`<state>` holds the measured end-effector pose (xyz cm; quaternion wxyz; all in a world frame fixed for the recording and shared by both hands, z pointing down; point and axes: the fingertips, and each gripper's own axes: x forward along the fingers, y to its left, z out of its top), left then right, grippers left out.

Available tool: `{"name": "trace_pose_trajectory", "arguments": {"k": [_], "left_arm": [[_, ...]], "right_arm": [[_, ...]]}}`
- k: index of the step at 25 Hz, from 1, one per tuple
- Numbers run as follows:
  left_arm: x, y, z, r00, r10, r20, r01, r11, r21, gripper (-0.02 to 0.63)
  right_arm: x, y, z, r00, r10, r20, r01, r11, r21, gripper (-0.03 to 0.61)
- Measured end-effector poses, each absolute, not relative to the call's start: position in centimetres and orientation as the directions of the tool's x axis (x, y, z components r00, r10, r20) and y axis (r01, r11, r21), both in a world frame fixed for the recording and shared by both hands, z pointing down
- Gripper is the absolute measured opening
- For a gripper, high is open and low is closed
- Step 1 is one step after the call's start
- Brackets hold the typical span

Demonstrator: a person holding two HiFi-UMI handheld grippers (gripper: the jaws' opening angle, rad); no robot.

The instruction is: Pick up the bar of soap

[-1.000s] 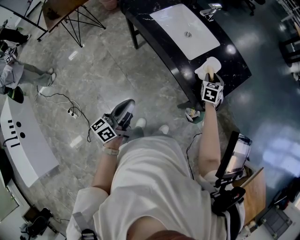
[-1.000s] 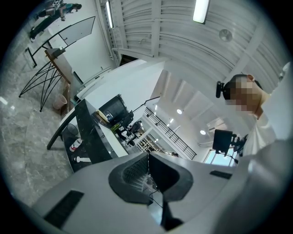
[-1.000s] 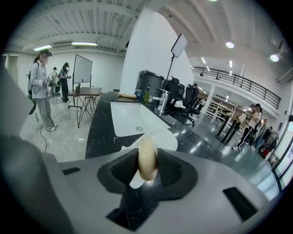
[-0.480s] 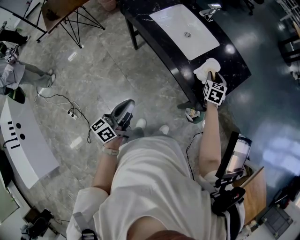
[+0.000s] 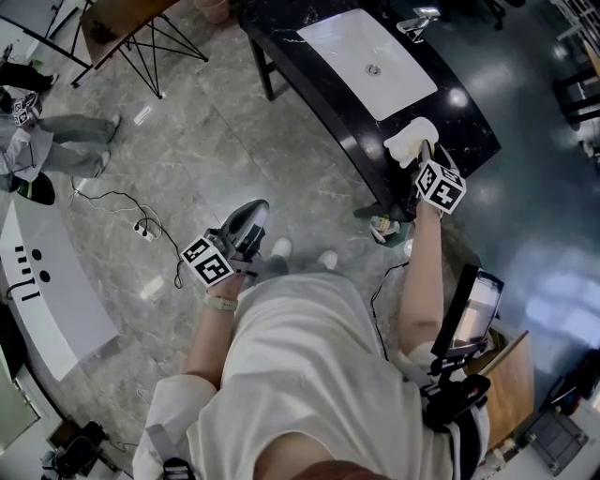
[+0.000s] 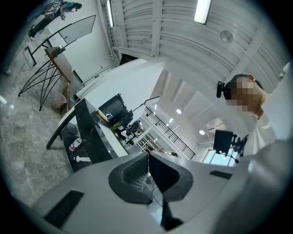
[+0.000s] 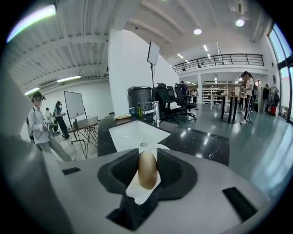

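Observation:
A brown oval bar of soap (image 7: 147,170) stands on edge between the jaws of my right gripper (image 7: 147,160), which is shut on it. White cloth (image 7: 141,193) shows just under the soap. In the head view the right gripper (image 5: 427,157) is over the white cloth (image 5: 412,141) at the near end of the black counter (image 5: 469,117); the soap is hidden there. My left gripper (image 5: 246,221) hangs low beside the person's left side, over the floor. Its jaws (image 6: 148,171) are shut with nothing between them.
A white sink (image 5: 370,61) with a faucet (image 5: 419,19) is set into the counter beyond the cloth. A folding stand (image 5: 150,37), a cable with a power strip (image 5: 142,225) and a white desk (image 5: 37,281) lie to the left. A person (image 5: 47,150) walks at far left.
The right gripper has shifted slightly right and farther along the counter's end, its marker cube turning. The left gripper has stayed still. The person at far left took a step.

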<state>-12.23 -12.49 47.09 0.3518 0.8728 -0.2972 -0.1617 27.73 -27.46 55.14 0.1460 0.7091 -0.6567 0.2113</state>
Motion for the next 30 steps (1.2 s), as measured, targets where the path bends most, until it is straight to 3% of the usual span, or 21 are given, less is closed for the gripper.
{"name": "trace_pose_trajectory", "arguments": {"k": [8,30], "left_arm": [[-11.4,-12.7,47.1,0.786,-0.613,-0.078,-0.388,-0.588,0.710,0.009],[-11.5,-13.2,47.6,0.768,-0.637,-0.071,-0.407,-0.570,0.713,0.009]], "right_arm": [[27.8,-27.5,54.2,-0.006,-0.885,0.466,-0.984,-0.077,-0.160,0.133],[25.3,-31.1,56.6,-0.047,-0.833,0.551,-0.997,0.075,0.028,0.133]]}}
